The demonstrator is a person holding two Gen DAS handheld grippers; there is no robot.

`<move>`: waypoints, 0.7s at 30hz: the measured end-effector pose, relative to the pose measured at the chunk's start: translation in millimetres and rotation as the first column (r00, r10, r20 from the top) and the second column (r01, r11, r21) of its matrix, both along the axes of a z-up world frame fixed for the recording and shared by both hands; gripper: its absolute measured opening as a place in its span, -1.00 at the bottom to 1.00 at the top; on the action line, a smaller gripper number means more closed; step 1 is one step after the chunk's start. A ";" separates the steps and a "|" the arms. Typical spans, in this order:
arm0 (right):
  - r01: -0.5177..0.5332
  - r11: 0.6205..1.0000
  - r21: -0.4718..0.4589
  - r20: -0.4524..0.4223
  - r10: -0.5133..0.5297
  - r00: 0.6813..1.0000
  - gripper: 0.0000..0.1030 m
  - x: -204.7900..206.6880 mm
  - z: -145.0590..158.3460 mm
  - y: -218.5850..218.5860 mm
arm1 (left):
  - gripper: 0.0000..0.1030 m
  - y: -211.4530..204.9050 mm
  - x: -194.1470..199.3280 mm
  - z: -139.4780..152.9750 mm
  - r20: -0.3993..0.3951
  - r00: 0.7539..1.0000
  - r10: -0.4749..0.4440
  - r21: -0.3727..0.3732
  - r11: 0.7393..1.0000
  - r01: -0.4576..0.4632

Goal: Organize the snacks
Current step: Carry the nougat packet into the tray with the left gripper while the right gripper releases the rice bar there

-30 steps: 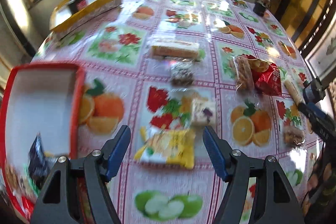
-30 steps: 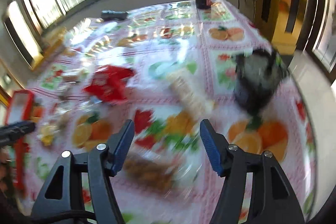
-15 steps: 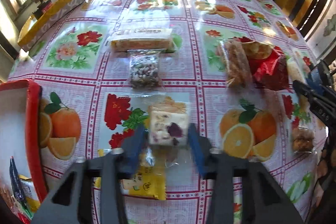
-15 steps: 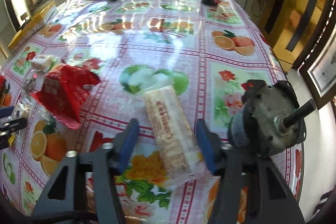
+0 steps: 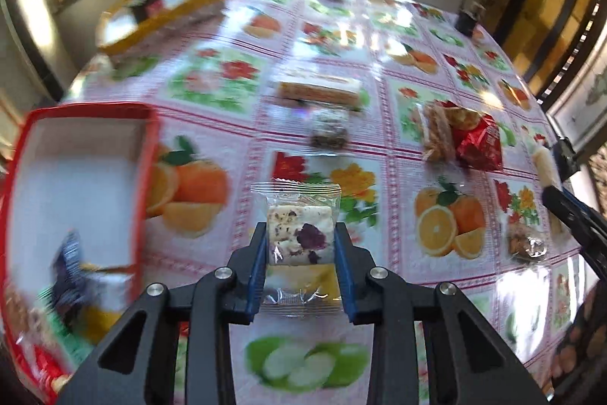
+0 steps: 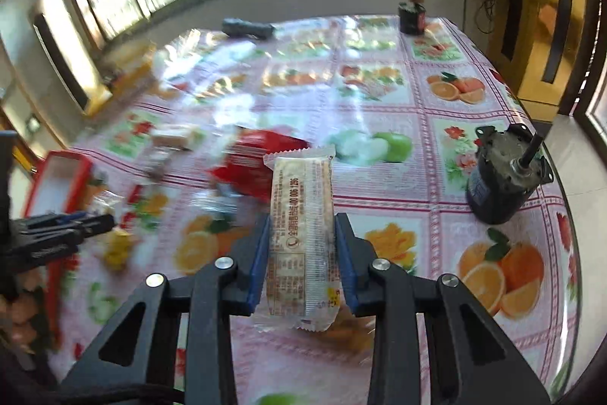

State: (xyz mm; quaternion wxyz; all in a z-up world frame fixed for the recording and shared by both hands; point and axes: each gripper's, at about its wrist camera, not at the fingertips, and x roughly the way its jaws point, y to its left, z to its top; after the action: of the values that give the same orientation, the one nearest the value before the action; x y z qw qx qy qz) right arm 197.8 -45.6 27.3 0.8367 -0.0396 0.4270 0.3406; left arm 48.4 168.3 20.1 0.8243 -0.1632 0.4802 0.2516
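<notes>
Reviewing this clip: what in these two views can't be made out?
- Red box contents, left wrist view: blurred, cut by the lower left edge.
- Snack under the long cracker pack, right wrist view: hidden by the pack and right claw.
- Yellow packet, left wrist view: mostly behind the nougat packet in the left claw.

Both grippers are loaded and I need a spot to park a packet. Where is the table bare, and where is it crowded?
Free: the cloth between the red box and the nougat packet, and the stretch between the flashlight, the dark bottle and the motor. Crowded: around the red wrapper, where snacks cluster.
</notes>
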 end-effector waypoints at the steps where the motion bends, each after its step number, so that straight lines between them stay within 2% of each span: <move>1: -0.012 1.000 0.019 0.001 0.012 1.000 -0.33 -9.3 5.6 1.9 | -0.38 -1.4 -8.4 3.6 0.002 1.000 0.020 0.025 0.999 -0.020; 9: -0.111 0.991 0.069 -0.015 0.112 0.994 -0.33 -55.9 12.9 35.9 | -0.38 6.5 -64.1 24.8 0.024 0.992 0.122 0.124 0.984 -0.124; 21: -0.246 0.966 0.081 -0.045 0.250 0.967 -0.32 -107.5 10.0 98.6 | -0.38 29.3 -114.1 34.0 0.052 0.976 0.213 0.174 0.960 -0.219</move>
State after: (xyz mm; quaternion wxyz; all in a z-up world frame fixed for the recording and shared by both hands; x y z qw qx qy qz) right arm 90.3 53.0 37.3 0.7764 -0.0520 0.4286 0.4592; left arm -65.7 197.6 54.1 0.8111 -0.1441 0.4214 0.3793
